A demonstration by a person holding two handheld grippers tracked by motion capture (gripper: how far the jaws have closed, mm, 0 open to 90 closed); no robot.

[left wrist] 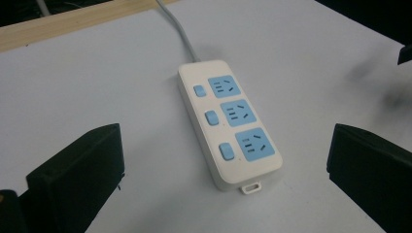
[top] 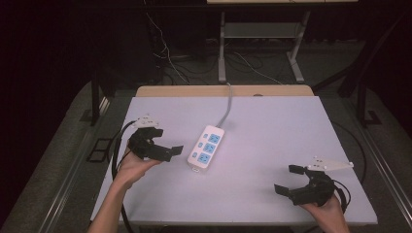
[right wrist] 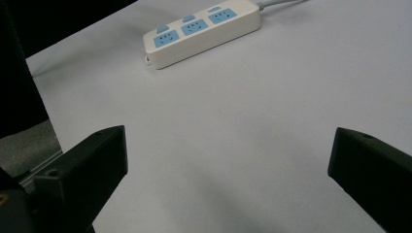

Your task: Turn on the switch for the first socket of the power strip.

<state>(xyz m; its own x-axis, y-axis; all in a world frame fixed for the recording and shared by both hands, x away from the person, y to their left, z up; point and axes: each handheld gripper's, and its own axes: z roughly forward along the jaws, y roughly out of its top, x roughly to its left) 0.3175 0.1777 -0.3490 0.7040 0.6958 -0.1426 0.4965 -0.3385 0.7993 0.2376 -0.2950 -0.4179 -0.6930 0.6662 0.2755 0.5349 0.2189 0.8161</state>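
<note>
Approach step: left claw wide open, empty, just short of power strip; next, straddle and close. Right claw open, idle.

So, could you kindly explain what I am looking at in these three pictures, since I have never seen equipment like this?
There is no robot here: a person holds a black two-jaw tool in each hand. The high view looks down on a white table. The left hand-held gripper is at the left of that view, the right hand-held gripper at the lower right. The other two pictures come from small cameras riding on those tools, each looking out between its own pair of black jaws.

The table holds one thing, a white power strip with three blue sockets and three blue switches; its grey cord runs off the far edge. Both tools stand open and hold nothing. The left one points at the strip from close by; the right one sits farther off.
</note>
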